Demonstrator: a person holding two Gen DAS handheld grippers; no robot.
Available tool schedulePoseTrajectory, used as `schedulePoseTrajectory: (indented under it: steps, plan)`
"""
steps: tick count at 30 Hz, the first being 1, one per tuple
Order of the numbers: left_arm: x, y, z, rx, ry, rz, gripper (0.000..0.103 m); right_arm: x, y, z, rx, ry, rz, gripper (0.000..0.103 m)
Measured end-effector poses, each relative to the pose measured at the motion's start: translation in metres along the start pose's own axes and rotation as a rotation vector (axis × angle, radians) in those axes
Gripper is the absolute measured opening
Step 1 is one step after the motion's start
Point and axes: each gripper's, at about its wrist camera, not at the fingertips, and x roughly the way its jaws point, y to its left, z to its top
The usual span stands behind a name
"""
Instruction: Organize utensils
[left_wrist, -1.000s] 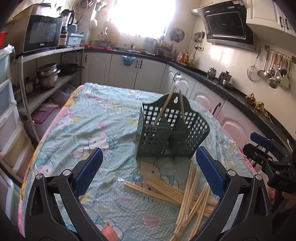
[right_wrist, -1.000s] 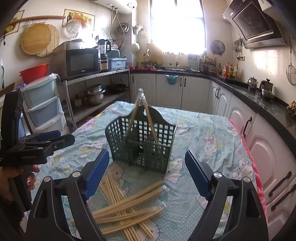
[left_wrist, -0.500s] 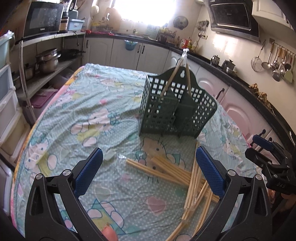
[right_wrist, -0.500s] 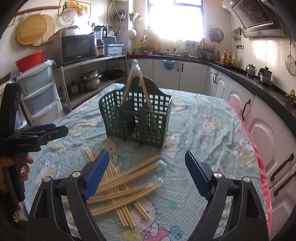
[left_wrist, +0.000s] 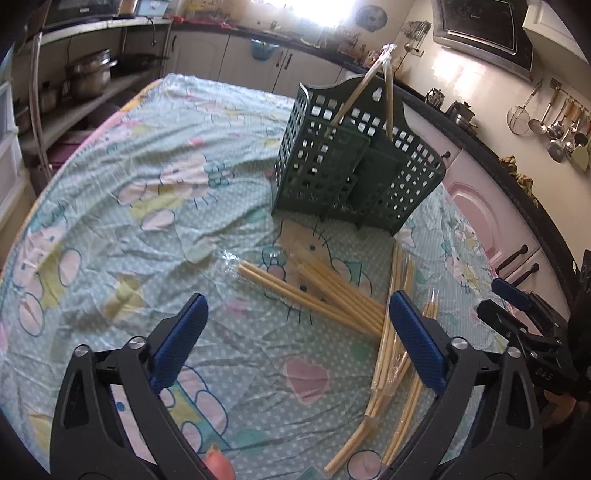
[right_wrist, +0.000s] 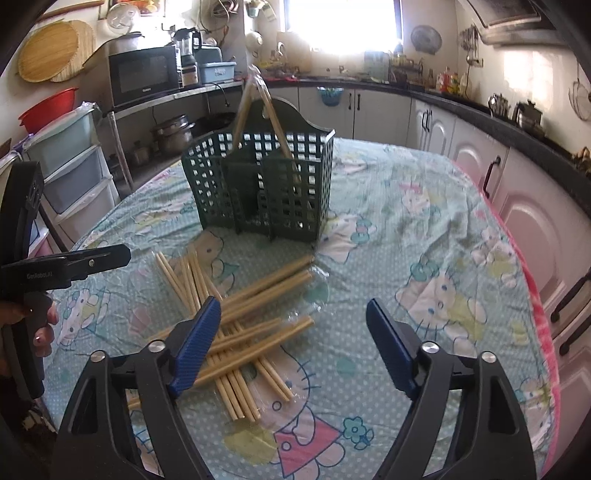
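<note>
Both grippers, left (left_wrist: 295, 336) and right (right_wrist: 293, 341), hovered with jaws wide apart and empty above the chopsticks (right_wrist: 236, 332) heaped on the tabletop (left_wrist: 110, 206). The heap's near ends were hidden behind the fingers (right_wrist: 194, 345). Only the right view showed the hand (right_wrist: 42, 328) on the left gripper; the caddy (left_wrist: 354, 170) stood behind, holding two sticks.

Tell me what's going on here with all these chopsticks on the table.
A person is sorting wrapped chopsticks into a green slotted holder on the cartoon-print tablecloth. Two wrapped pairs already stand in the holder, leaning together at the top. The rest lie in a crossed pile in front of it. The left tool and the right tool are both open above the pile, holding nothing.
</note>
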Motion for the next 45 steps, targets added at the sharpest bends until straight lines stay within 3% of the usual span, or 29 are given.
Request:
schedulePoseTrajectory:
  steps: [7,10,17,26,33,40,45]
  plan:
    - [0.018,0.007,-0.002,-0.040,0.065,-0.023,0.065,0.021,-0.017,-0.003,0.087,0.061,0.007,0.059]
    - [0.026,0.010,-0.002,-0.055,0.088,-0.025,0.061,0.028,-0.026,-0.003,0.126,0.082,-0.001,0.053]
    - [0.039,0.020,0.006,-0.092,0.113,-0.014,0.058,0.049,-0.043,-0.003,0.237,0.152,0.046,0.042]
    - [0.051,0.043,0.021,-0.212,0.130,-0.040,0.052,0.072,-0.055,-0.003,0.375,0.227,0.130,0.026]
    - [0.057,0.052,0.029,-0.263,0.134,-0.030,0.046,0.076,-0.058,-0.001,0.390,0.232,0.144,0.009]
    - [0.063,0.059,0.034,-0.287,0.136,0.014,0.024,0.071,-0.058,0.003,0.377,0.198,0.134,0.005]
    - [0.063,0.062,0.034,-0.283,0.132,0.024,0.019,0.058,-0.057,0.011,0.348,0.161,0.124,0.003]
